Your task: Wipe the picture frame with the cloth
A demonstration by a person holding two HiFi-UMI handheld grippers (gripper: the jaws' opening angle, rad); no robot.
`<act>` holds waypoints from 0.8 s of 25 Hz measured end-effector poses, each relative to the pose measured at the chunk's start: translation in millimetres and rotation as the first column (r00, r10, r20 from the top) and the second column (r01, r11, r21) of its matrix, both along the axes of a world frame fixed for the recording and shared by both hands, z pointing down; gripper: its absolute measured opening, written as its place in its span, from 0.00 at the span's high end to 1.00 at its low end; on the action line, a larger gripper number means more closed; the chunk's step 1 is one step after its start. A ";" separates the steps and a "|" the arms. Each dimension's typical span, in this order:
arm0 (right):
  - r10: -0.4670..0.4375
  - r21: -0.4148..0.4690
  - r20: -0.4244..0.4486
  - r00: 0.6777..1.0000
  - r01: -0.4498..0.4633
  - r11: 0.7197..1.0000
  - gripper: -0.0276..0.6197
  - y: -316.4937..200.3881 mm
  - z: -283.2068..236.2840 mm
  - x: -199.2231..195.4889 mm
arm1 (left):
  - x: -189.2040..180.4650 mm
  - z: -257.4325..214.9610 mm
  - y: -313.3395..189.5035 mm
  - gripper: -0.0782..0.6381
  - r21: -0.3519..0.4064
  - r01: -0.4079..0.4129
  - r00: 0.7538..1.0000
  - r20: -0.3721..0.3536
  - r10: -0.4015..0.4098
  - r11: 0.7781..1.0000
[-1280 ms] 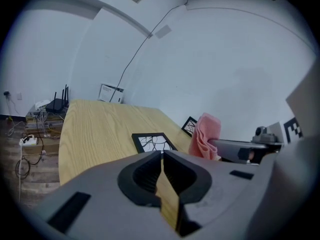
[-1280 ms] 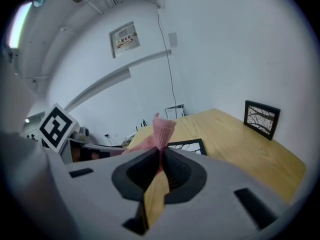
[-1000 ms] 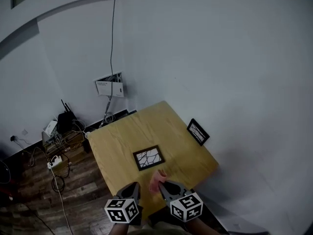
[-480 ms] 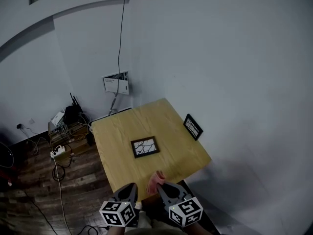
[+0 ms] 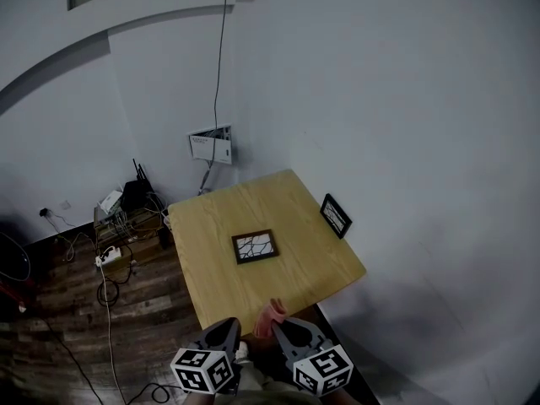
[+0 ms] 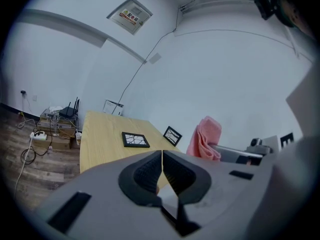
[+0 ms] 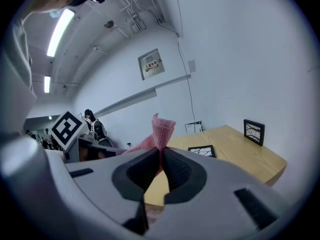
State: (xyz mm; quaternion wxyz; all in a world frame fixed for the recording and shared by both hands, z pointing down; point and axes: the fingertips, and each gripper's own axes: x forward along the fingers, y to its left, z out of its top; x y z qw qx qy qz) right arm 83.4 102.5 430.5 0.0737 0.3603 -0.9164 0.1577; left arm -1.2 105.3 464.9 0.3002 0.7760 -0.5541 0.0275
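A dark picture frame (image 5: 255,246) lies flat in the middle of the wooden table (image 5: 202,234); it also shows in the left gripper view as the flat frame (image 6: 135,140) and in the right gripper view as the flat frame (image 7: 202,150). A second frame (image 5: 336,216) stands upright at the table's right edge. My right gripper (image 5: 276,321) is shut on a pink cloth (image 5: 268,317), held off the table's near edge; the cloth (image 7: 161,130) sticks up between its jaws. My left gripper (image 5: 233,326) is shut with nothing in it.
A white wall runs behind and to the right of the table. Left of the table, on the dark wood floor, lie a router, a power strip (image 5: 108,257) and tangled cables. A cable runs up the wall from an open white box (image 5: 211,147).
Both grippers have drawn back from the table and the cloth with them; the table now lies farther off in the head view. Jaws unchanged.
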 end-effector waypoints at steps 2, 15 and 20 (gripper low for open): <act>-0.011 -0.001 -0.011 1.000 0.011 1.000 0.93 4.5 0.2 -0.4 | 1.6 -1.7 3.3 0.88 0.003 0.005 1.000 -0.002 -0.005 1.000; -0.005 0.014 -0.033 0.999 0.005 1.000 0.94 18.9 0.7 3.7 | 5.0 -4.3 14.0 0.88 0.017 0.020 1.000 -0.002 -0.020 1.000; 0.001 0.018 -0.029 1.000 0.000 1.000 0.94 20.4 -1.2 5.7 | 3.6 -7.2 17.0 0.88 0.025 0.025 1.000 -0.003 -0.025 0.999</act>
